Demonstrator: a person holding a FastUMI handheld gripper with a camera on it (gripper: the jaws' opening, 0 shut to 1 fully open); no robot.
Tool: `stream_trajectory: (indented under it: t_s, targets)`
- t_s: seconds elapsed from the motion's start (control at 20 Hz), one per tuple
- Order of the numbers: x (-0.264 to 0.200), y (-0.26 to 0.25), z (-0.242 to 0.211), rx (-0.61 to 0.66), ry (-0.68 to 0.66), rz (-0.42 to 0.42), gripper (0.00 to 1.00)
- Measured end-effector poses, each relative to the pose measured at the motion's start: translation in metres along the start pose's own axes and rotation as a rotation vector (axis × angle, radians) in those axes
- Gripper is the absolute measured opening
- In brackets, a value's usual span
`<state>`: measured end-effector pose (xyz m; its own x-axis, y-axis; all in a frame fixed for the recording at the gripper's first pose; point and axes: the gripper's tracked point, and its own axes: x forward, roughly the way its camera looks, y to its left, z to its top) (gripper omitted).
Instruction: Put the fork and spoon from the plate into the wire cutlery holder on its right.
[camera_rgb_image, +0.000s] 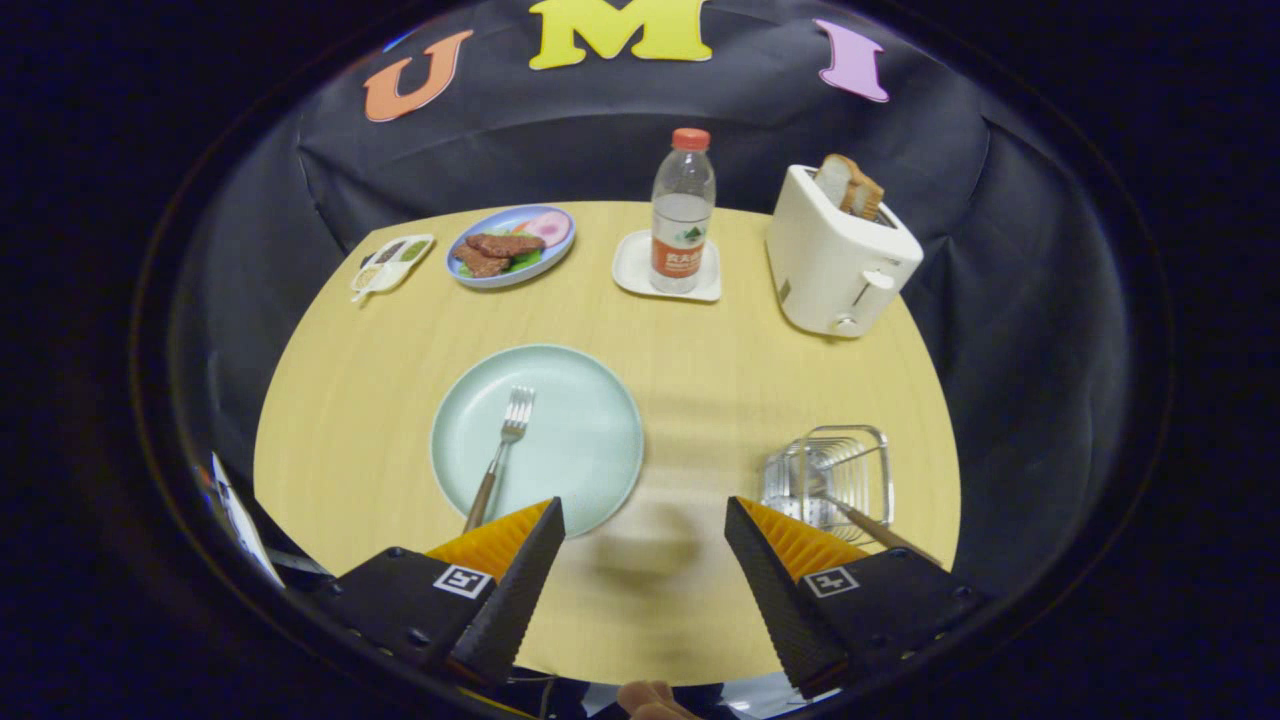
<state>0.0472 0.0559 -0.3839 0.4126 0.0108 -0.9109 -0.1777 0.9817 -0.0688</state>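
Now tongs (645, 530) open, empty, low centre frame. Fork (503, 450) lies on plate (590, 440), centre-left. Wire cutlery holder (835, 475), lower right, already holds a utensil, likely the spoon. Fork looks light, stiff, slippery; grip the brown handle.

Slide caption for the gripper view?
Open gripper above table; fork on plate, one utensil in wire holder.

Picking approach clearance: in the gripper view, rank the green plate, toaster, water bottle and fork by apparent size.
1. green plate
2. toaster
3. water bottle
4. fork
The toaster and bottle stand farther off, so they look smaller. The gripper is open over the table.
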Motion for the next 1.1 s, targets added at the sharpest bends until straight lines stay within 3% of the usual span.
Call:
stream_trajectory:
  t_s: [0.45,0.5,0.6,0.8,0.9,1.1]
  targets:
    - [0.047,0.082,-0.012,0.073,0.003,0.034,0.94]
    - [0.051,0.090,-0.013,0.089,-0.003,0.038,0.81]
    - [0.061,0.102,-0.017,0.099,-0.019,0.035,0.74]
    - [0.075,0.125,-0.027,0.111,-0.042,0.026,0.73]
    - [0.074,0.135,-0.028,0.110,-0.059,0.033,0.58]
    - [0.077,0.131,-0.035,0.095,-0.051,-0.026,0.55]
